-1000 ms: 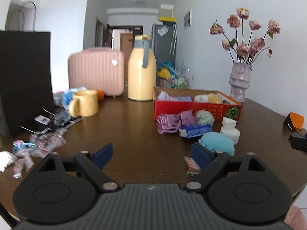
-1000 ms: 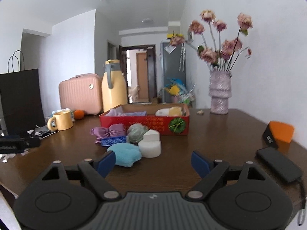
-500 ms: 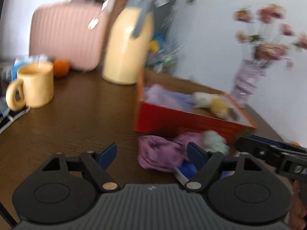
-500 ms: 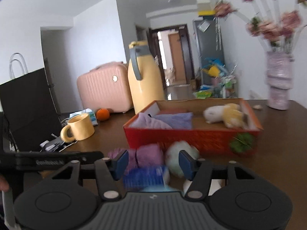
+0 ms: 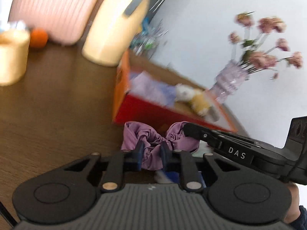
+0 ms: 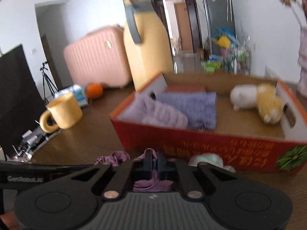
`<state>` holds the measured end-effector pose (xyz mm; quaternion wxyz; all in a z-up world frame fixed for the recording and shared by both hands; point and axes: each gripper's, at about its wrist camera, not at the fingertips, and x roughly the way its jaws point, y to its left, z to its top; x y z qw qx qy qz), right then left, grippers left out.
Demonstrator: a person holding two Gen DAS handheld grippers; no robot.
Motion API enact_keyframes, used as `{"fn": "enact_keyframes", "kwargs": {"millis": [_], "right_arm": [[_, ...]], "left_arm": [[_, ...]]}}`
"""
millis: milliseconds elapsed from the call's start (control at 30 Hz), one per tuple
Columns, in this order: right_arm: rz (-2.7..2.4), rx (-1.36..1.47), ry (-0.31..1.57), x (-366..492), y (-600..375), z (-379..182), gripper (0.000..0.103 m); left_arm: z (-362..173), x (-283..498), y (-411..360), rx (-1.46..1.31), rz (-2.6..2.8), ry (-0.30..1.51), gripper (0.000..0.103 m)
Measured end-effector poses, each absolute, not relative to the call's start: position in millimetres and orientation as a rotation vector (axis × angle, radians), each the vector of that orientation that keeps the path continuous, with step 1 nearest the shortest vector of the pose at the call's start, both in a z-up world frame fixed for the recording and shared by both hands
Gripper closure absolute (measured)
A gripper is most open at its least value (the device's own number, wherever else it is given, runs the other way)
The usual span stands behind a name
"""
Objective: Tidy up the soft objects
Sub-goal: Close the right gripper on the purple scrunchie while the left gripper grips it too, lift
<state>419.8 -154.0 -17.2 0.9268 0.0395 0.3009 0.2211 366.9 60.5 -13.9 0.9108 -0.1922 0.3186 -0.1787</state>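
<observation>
- The left gripper (image 5: 151, 151) is pinching in on a bunched purple cloth (image 5: 153, 140); its blue pads press the gathered middle of the fabric, and the jaws are closing.
- The right gripper (image 6: 153, 163) has its jaws squeezed together on the same purple cloth (image 6: 147, 184), a fold of which pokes up between the fingertips and spills below them.
- In the left wrist view the right gripper's black body (image 5: 239, 151) crosses from the right, and white letters "DAS" can be read on it. In the right wrist view the other tool's bar at lower left carries pale lettering too blurred to read.
- The cloth lies on the brown wooden table (image 5: 57, 105), just in front of the red cardboard box (image 6: 211, 145).
- A pale green soft thing (image 6: 207, 159) sits beside the cloth, against the box's front wall.
- The front of the box bears gold characters, seen upside down and blurred beyond reading, and a green leafy emblem near its right corner.
- Inside the box lie folded lilac and lavender towels (image 6: 182, 107) at the left and a white-and-yellow plush toy (image 6: 257, 101) at the right.
- Left of the box stands a yellow mug (image 6: 63, 113), with an orange fruit (image 6: 94, 90) farther back.
- Behind the box stand a tall yellow thermos jug (image 6: 145, 44) with a grey handle and a pink ribbed suitcase (image 6: 96, 57).
- A vase of pink flowers (image 5: 255, 57) stands at the far right by the white wall.
</observation>
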Motion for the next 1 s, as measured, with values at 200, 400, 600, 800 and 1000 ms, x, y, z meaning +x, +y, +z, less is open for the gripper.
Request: {"fn": "enact_keyframes", "kwargs": {"millis": [200, 400, 600, 800, 1000], "right_arm": [[0.422, -0.006, 0.369, 320.3, -178.7, 36.9, 0.098], [0.391, 0.035, 0.37, 217.0, -218.4, 20.3, 0.098], [0.338, 0.104, 0.468, 171.7, -244.9, -26.9, 0.1], [0.332, 0.136, 0.497, 147.5, -261.3, -43.1, 0.084], [0.357, 0.152, 0.482, 147.2, -257.8, -36.9, 0.08]], "left_arm": [[40.8, 275.2, 35.2, -0.299, -0.455, 0.504, 0.084], [4.2, 208.4, -2.6, -0.273, -0.532, 0.596, 0.084], [-39.6, 188.0, -31.2, -0.19, -0.475, 0.698, 0.084], [-40.9, 168.1, -25.3, -0.165, -0.463, 0.669, 0.062], [-43.0, 174.9, -25.4, -0.186, -0.435, 0.68, 0.06]]}}
